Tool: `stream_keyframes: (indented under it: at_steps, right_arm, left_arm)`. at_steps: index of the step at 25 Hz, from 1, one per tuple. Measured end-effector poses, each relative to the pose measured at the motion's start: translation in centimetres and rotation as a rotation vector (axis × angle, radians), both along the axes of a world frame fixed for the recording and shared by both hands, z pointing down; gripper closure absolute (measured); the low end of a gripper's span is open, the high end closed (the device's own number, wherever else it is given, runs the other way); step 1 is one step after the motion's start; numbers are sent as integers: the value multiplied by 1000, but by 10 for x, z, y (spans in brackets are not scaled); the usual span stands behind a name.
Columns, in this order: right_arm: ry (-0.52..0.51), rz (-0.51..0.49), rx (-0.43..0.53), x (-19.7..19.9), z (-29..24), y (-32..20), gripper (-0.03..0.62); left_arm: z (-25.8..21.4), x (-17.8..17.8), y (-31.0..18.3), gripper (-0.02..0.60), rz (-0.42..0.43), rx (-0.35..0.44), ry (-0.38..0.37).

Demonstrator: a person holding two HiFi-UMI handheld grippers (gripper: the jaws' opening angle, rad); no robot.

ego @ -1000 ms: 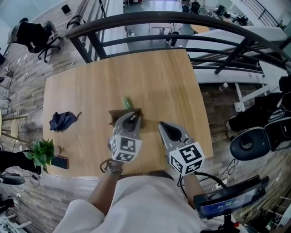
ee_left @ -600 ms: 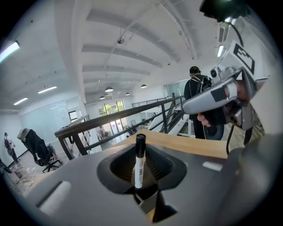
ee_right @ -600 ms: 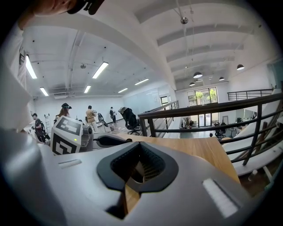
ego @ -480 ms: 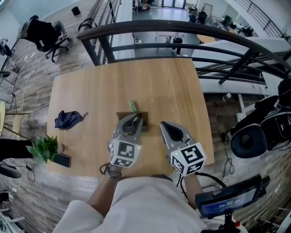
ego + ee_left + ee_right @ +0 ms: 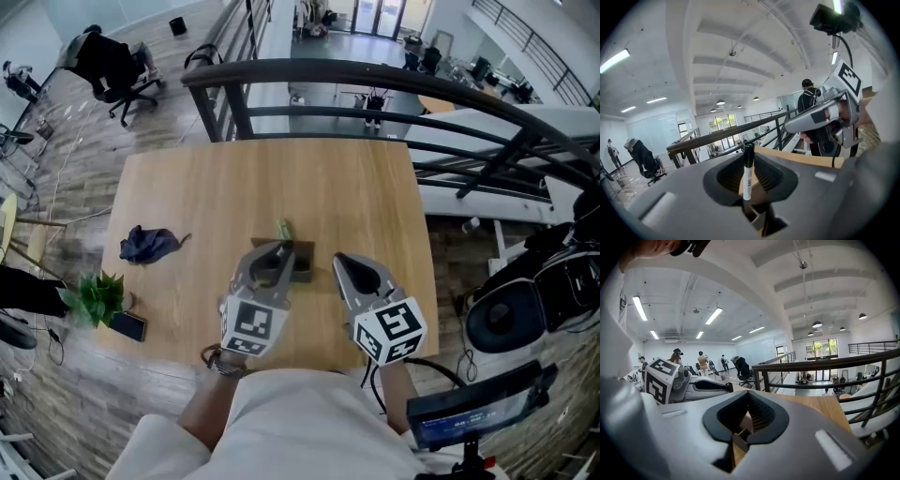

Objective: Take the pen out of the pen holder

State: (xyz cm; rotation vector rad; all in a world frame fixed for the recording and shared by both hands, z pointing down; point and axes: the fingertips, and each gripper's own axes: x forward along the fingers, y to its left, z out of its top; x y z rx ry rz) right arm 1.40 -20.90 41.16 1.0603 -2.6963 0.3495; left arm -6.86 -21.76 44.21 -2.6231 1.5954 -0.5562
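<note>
A pen (image 5: pixel 747 180) with a black cap and white barrel stands upright between my left gripper's jaws (image 5: pixel 749 158), which are shut on it. In the head view that left gripper (image 5: pixel 275 251) sits over the left part of the dark brown pen holder (image 5: pixel 303 266) in the middle of the wooden table (image 5: pixel 206 197). A small green thing (image 5: pixel 284 230) pokes out just beyond the holder. My right gripper (image 5: pixel 343 261) hovers to the right of the holder, apart from it, jaws shut and empty (image 5: pixel 746 398).
A dark blue cloth (image 5: pixel 148 244) lies at the table's left. A potted plant (image 5: pixel 94 295) and a phone (image 5: pixel 127 325) sit near the front-left corner. A black railing (image 5: pixel 375 80) runs behind the far edge, with a drop to the right.
The head camera has tipped, so the table sits lower and further right in view. Both grippers keep about the same places by the holder.
</note>
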Motion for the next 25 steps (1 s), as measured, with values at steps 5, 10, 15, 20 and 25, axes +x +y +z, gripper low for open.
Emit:
stream_keyframes:
  at_steps: [5,10,15,20,25]
  right_arm:
    - [2,-10,17,-3,-7,-2,592]
    - [1,-15,36,-3,-14,-5,592]
    - [-3,-17,58,-4,-24,-6,592]
    - [-3,-18,96,-6,-36,-9,592]
    - [2,-14,127,-8,-47,-9,594]
  left_arm:
    - [-31,-10,1,517,-20,53,15]
    - [-57,-16,7,517,-33,98,55]
    - [-68,-23,11,517,-47,121,79]
    - [-75,-28,16,517,-55,137,96]
    - [-84,-29,19,517,-56,154,114]
